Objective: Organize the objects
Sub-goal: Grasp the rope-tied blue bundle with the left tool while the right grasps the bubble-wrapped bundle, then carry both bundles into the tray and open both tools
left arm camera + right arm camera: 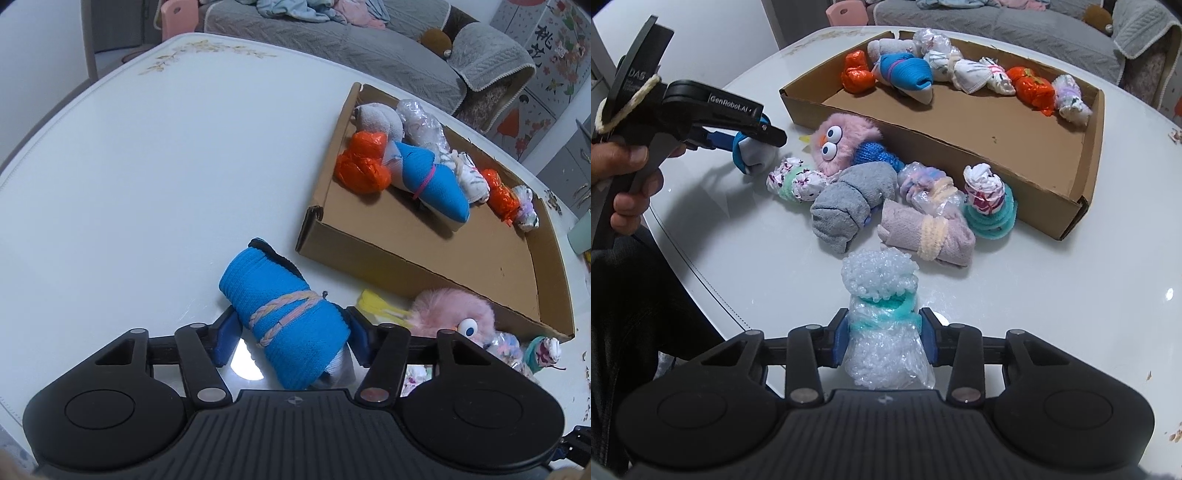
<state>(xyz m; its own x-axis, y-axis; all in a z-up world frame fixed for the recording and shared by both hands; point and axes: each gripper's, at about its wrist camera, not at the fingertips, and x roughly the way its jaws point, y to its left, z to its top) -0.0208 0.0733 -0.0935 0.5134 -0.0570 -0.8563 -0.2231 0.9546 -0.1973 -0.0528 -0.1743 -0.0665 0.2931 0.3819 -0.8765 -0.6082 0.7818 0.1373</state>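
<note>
The left gripper is clamped on a rolled blue knitted sock bundle tied with pastel braided cord, holding it just above the white table, near the short end wall of the shallow brown cardboard box. The right gripper is closed on a bubble-wrap bundle bound with a teal fuzzy band, in front of the loose pile beside the box. That pile includes a pink fluffy toy with googly eyes, a grey folded cloth roll and a pale pink towel roll tied with cream yarn. Inside the box, along its far wall, lie orange foil bundles and another blue sock roll
</note>
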